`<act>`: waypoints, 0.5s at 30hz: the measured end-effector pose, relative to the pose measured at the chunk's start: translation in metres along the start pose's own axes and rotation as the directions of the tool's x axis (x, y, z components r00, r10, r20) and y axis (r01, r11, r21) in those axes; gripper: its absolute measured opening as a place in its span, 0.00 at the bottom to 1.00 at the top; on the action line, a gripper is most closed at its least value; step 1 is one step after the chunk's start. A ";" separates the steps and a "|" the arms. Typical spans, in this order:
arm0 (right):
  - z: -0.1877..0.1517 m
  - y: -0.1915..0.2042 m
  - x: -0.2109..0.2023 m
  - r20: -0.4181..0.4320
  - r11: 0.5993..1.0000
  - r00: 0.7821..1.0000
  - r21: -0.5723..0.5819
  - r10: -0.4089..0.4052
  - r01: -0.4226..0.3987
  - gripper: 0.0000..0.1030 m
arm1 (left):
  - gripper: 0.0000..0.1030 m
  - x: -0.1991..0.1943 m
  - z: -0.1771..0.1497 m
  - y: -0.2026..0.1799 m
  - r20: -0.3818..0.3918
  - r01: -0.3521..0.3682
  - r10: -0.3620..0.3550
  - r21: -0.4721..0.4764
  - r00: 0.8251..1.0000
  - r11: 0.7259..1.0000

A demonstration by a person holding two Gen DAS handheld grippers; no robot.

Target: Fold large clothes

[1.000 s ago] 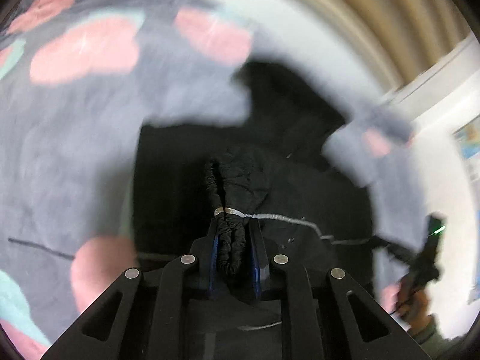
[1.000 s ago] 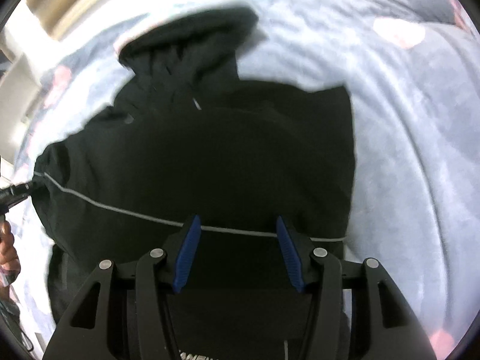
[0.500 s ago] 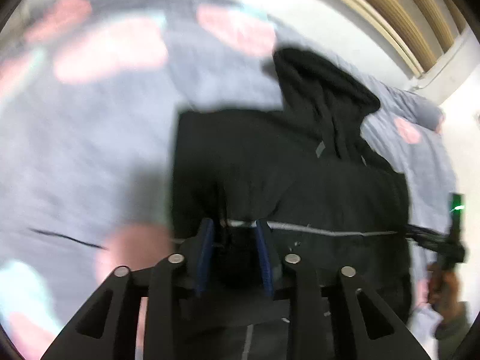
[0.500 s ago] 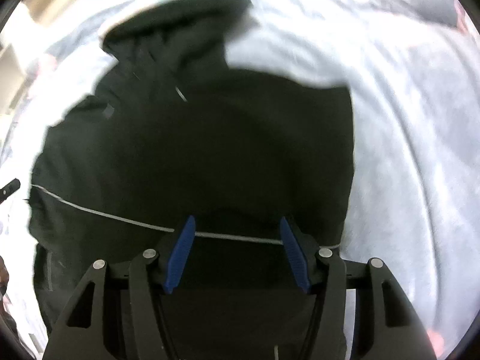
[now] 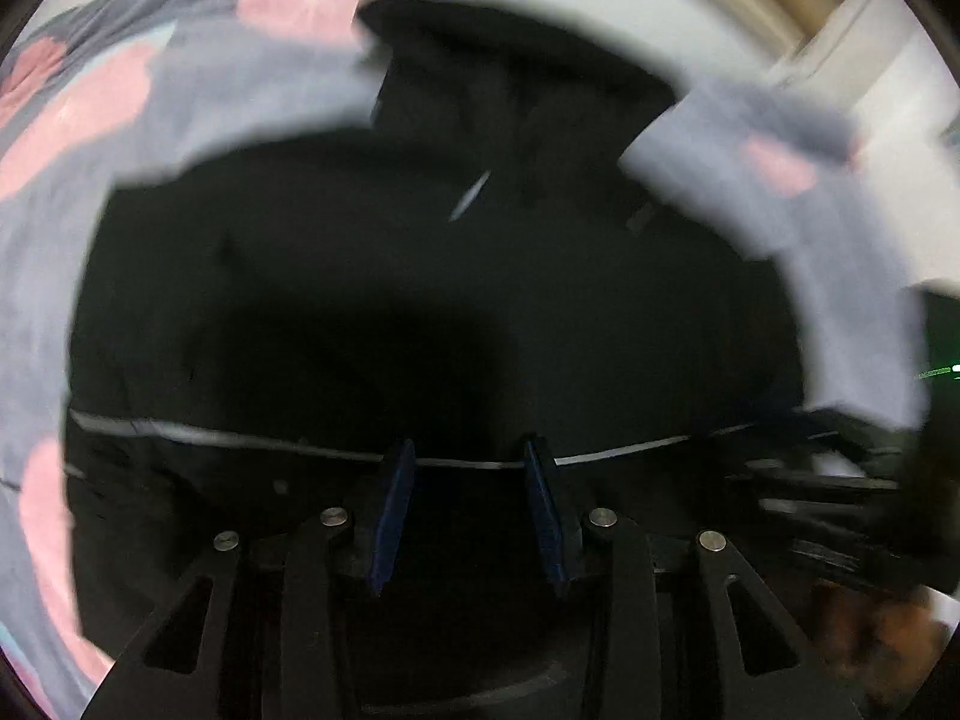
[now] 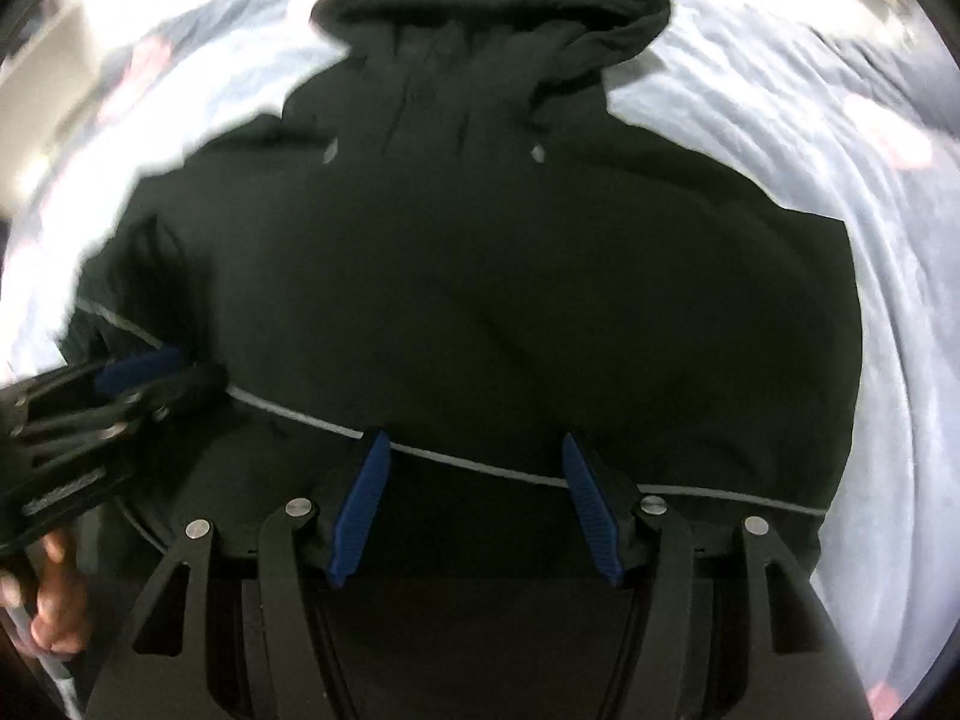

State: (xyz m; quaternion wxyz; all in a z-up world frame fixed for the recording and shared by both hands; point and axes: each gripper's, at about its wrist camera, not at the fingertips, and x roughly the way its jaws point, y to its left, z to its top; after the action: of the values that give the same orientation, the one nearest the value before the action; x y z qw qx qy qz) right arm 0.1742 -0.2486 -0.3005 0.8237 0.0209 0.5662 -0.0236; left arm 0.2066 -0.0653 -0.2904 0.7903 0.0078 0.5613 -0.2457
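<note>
Both tongs stand spread with nothing between their blue pads: the left tongs (image 5: 468, 468) and the right tongs (image 6: 474, 468) hover low in their frames, just above the grey reflective stripe (image 6: 720, 495) of a black hooded jacket (image 6: 480, 270). The jacket fills mid-frame, hood (image 6: 492, 12) toward the top, lying on a bed's grey blanket (image 6: 900, 300) with pink patches (image 5: 90, 114).

Hoodie (image 6: 480, 276) flat on blanket (image 6: 888, 312)
</note>
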 end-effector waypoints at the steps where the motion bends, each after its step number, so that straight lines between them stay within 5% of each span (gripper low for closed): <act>1: -0.003 0.006 0.007 -0.004 0.998 0.999 -0.045 -0.033 0.033 0.60 | 0.37 0.010 -0.003 0.003 0.005 -0.002 0.002 -0.007 1.000 1.000; 5: -0.004 0.014 0.012 0.014 0.993 0.997 -0.096 -0.069 0.071 0.64 | 0.38 0.014 0.007 0.007 -0.033 -0.001 -0.001 -0.036 0.999 0.999; 9: 0.009 -0.014 -0.035 0.057 0.990 0.990 0.047 0.130 -0.133 0.63 | 0.34 -0.025 0.011 0.005 0.012 0.090 -0.089 -0.032 0.996 0.995; 12: 0.021 -0.032 -0.068 0.168 0.996 0.985 0.080 0.033 -0.047 0.63 | 0.35 -0.066 0.023 0.007 0.127 0.148 -0.144 -0.029 0.981 0.989; 15: 0.026 -0.052 -0.055 0.138 0.990 0.990 0.138 -0.033 0.013 0.63 | 0.35 -0.076 0.033 0.022 0.172 0.132 -0.117 -0.075 0.978 0.988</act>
State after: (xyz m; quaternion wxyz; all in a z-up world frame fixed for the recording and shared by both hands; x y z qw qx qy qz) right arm 0.1758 -0.3017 -0.2399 0.8578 0.0691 0.5041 -0.0733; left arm 0.2258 -0.0269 -0.2165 0.8173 -0.0820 0.5023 -0.2701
